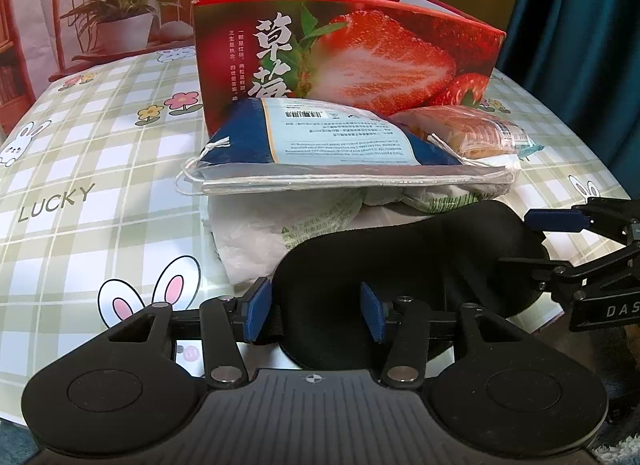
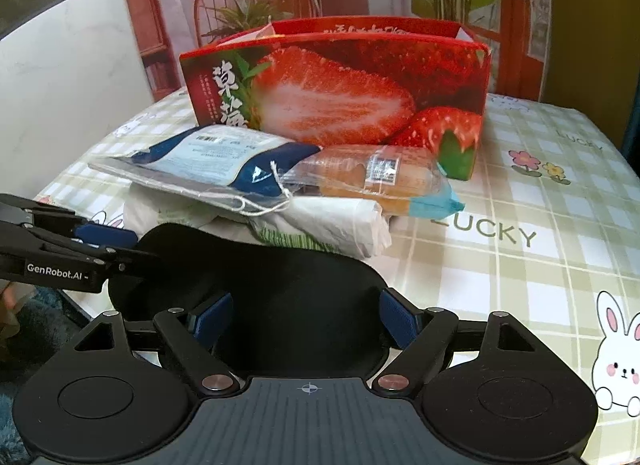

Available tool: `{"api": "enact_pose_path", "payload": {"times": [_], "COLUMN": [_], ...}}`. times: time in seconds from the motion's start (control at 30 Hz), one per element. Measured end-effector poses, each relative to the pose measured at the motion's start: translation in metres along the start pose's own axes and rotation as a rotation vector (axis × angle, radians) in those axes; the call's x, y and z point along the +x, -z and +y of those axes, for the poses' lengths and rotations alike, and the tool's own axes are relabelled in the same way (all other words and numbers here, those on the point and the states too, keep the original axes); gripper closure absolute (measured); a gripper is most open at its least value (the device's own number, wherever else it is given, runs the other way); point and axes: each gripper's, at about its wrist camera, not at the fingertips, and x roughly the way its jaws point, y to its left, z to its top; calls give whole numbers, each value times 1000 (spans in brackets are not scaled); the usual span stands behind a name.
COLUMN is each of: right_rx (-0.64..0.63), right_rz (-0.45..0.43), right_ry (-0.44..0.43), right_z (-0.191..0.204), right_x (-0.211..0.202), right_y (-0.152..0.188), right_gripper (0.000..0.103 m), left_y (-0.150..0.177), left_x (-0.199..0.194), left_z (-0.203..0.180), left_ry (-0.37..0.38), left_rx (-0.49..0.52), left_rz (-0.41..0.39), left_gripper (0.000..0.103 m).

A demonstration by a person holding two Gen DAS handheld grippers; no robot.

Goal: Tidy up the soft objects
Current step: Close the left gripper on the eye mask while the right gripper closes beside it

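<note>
Black eye mask [image 1: 404, 265] lies flat at the near edge of the worktop [image 1: 100, 137]. Left gripper [image 1: 316, 311] straddles one end, jaws partly apart, pads beside the fabric, not visibly pressing. Right gripper [image 2: 306, 319] straddles the other end, jaws wide, pads clear of the mask. Just behind the mask: white plastic bag [image 1: 256, 233], crumpled. On top of it, beyond the mask, a blue drawstring pouch [image 1: 320, 141]; wrapped bread [image 2: 376, 177] beside the pouch. Farthest from the mask: open strawberry-print box [image 1: 360, 61], upright.
</note>
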Motion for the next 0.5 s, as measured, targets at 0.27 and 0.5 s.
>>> {"api": "enact_pose_path", "payload": {"times": [0.27,0.5], "right_rx": [2,3], "right_rz": [11,11], "right_ry": [-16,-37], "right_z": [0,0], "right_x": [3,4], "right_y": [1,0], "right_gripper": [25,25], "left_y": [0,0], "left_x": [0,-1], "left_z": [1,-1], "left_ry": [20,41], "left_rx": [-17,-24], "left_rz": [-4,-2], "left_gripper": [48,42]}}
